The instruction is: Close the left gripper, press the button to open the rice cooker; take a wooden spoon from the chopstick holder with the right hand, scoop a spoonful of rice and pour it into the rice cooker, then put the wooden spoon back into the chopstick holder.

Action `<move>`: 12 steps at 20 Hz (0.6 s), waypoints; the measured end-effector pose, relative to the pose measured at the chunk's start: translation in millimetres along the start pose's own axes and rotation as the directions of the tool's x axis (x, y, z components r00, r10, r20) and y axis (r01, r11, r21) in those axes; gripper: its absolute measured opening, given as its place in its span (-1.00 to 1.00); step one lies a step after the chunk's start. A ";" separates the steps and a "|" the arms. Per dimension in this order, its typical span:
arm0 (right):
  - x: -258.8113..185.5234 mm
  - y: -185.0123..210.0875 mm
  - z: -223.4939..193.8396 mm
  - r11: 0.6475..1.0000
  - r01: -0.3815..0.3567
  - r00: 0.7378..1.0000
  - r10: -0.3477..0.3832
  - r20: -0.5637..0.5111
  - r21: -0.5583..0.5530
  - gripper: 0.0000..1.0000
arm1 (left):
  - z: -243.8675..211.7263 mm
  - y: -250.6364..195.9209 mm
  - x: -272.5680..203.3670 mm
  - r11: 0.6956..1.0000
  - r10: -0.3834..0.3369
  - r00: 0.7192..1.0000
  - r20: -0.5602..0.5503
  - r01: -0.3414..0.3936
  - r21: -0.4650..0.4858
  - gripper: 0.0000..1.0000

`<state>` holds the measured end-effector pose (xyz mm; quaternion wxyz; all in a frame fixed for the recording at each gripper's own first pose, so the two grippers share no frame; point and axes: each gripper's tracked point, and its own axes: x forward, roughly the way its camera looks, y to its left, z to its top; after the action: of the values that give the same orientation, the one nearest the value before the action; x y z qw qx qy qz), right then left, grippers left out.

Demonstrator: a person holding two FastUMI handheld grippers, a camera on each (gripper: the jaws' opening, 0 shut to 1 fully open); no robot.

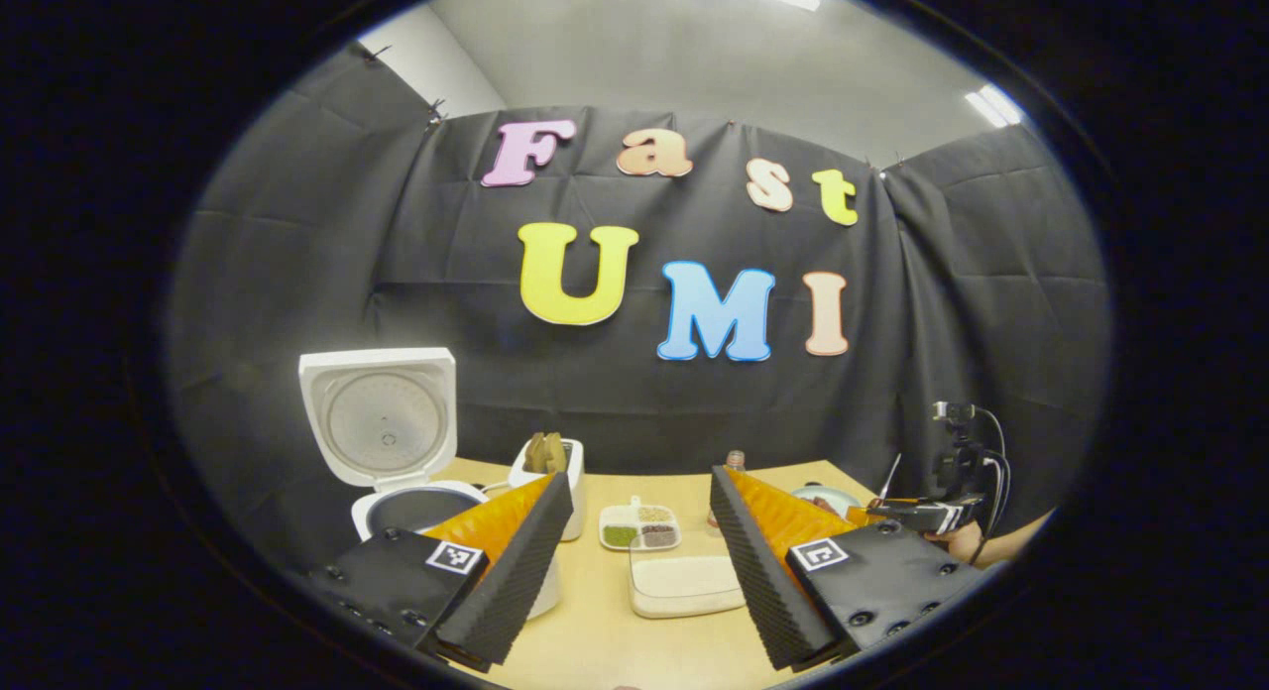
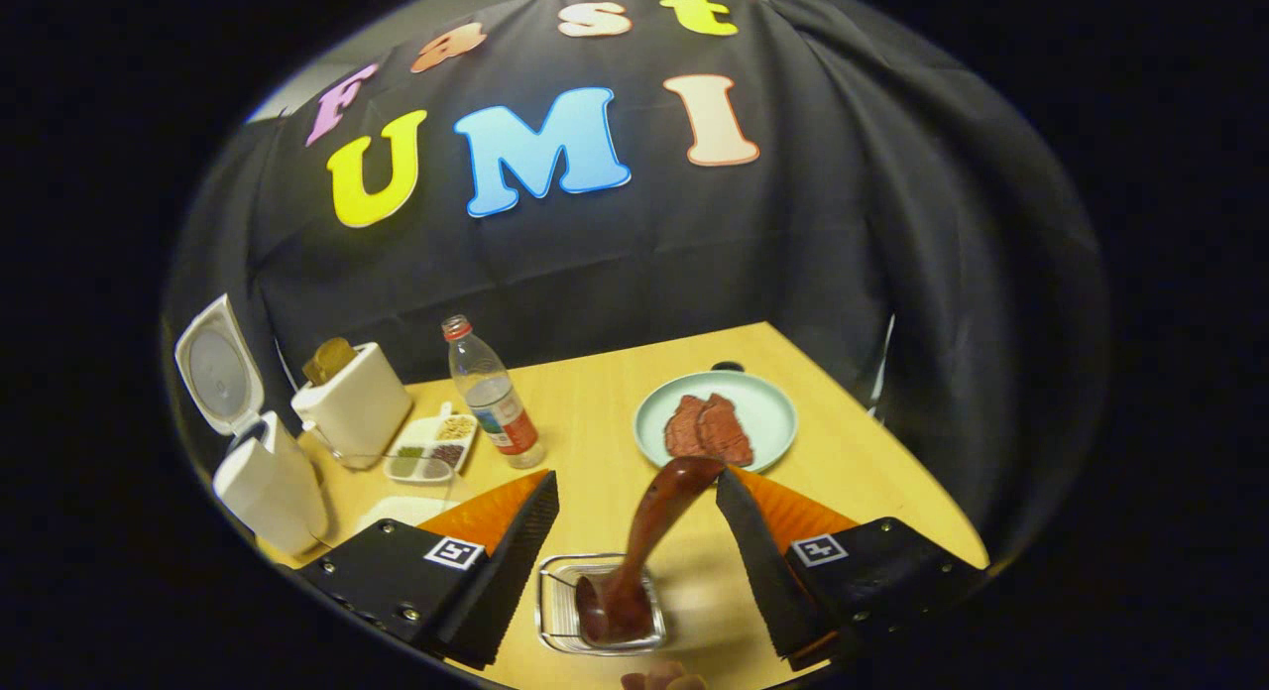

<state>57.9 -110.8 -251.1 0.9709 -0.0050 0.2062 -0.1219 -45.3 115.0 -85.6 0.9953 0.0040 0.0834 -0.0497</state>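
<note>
Fingers of the right gripper [image 2: 636, 480] stand wide apart, gripping nothing. The wooden spoon [image 2: 649, 531] rises between them, dark reddish-brown and glossy. Its lower end sits in the chopstick holder [image 2: 555, 611], a metal-rimmed basket at six o'clock in the right gripper view. Its broad upper end leans toward one o'clock, close to the right-side finger; I cannot tell whether they touch.

At one o'clock from the spoon, a pale green plate [image 2: 773, 412] carries reddish meat slices. At eleven o'clock stands a clear bottle [image 2: 491, 393] with a red cap; its label is too small to read. At nine to ten o'clock sit a divided seasoning tray [image 2: 431, 447], a white box [image 2: 352, 407] with wood sticking out, and the white rice cooker [image 2: 268, 482] with its lid raised.

In the left gripper view, the left gripper [image 1: 639, 480] is likewise spread open and empty. A shallow dish of rice [image 1: 684, 583] lies on the wooden table [image 1: 595, 640] between its fingers. Square black-and-white markers sit on both grippers' finger mounts.
</note>
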 end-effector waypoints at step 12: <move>-116.5 29.7 121.1 0.996 -0.089 0.957 0.090 0.275 -0.016 0.99 | 64.8 75.4 44.1 0.995 0.095 0.993 0.068 -0.093 -0.030 0.94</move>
<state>10.3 -59.1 -95.6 0.9946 -0.0142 0.0694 -0.0755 16.2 184.6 -29.1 0.9988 -0.0070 0.0493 -0.0016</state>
